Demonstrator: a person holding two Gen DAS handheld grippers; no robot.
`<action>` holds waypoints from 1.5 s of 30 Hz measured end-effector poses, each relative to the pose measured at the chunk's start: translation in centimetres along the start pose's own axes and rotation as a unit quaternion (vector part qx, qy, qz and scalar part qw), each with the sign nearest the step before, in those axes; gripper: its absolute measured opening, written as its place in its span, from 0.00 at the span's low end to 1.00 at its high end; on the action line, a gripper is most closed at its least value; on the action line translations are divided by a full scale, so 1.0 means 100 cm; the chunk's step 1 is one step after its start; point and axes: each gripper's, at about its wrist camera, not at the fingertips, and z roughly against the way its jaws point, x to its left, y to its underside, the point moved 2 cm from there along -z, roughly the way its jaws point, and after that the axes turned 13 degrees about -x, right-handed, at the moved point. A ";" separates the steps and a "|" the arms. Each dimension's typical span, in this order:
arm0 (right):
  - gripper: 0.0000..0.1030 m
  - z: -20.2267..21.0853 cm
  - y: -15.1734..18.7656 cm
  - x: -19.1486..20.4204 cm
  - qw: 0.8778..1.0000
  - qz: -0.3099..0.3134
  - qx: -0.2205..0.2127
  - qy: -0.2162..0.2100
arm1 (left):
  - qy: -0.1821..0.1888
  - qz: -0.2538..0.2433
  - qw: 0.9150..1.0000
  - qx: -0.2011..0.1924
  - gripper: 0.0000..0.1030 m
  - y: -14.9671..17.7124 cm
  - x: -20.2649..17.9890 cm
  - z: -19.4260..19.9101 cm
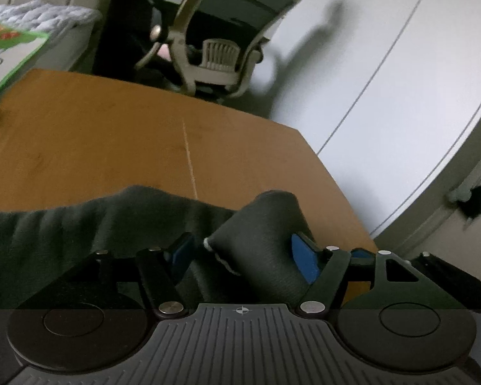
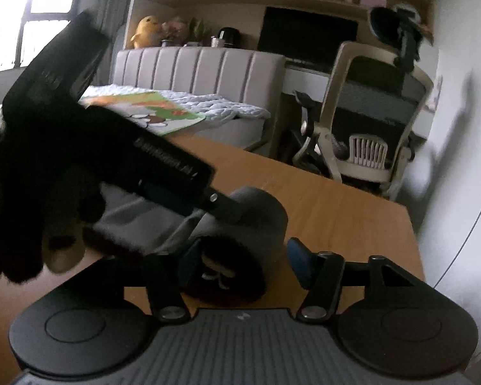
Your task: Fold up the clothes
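Garment point(image 1: 80, 234): dark grey knit, lying on the wooden tabletop point(image 1: 112, 134) near its right-hand corner, one end curled into a roll.

Left gripper point(image 1: 240, 253): blue-padded fingers point(image 1: 304, 256) stand on either side of the rolled end, and the pads look to be touching the cloth. Judged holding the roll, not firmly confirmed.

Right gripper point(image 2: 240, 256): fingers point(image 2: 296, 256) fairly wide; the open mouth of the roll sits between them, with a gap at the right pad. Not gripping.

Progress, as judged: partly done. One end is rolled or doubled over; the remainder trails flat to the left, unfolded.

View differences: the right wrist view shows the left gripper's black body and a gloved hand point(image 2: 32, 192) crossing above the cloth, plus the hollow of the roll. The left wrist view shows the flat trailing portion instead.
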 end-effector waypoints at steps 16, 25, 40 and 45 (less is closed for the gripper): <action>0.47 -0.027 -0.004 -0.010 0.997 -0.069 0.029 -0.009 | -0.013 0.025 1.000 -0.003 0.78 0.001 0.021 0.005; 0.71 -0.029 -0.009 -0.028 0.986 -0.162 0.016 -0.032 | -0.008 0.032 0.999 -0.003 0.78 0.001 0.024 0.005; 0.90 -0.061 0.007 -0.034 0.979 -0.198 0.050 0.004 | 0.001 0.025 1.000 -0.013 0.79 0.006 0.026 0.008; 0.93 -0.062 0.007 -0.030 0.981 -0.187 0.050 0.010 | 0.009 0.023 0.999 -0.027 0.79 0.011 0.028 0.010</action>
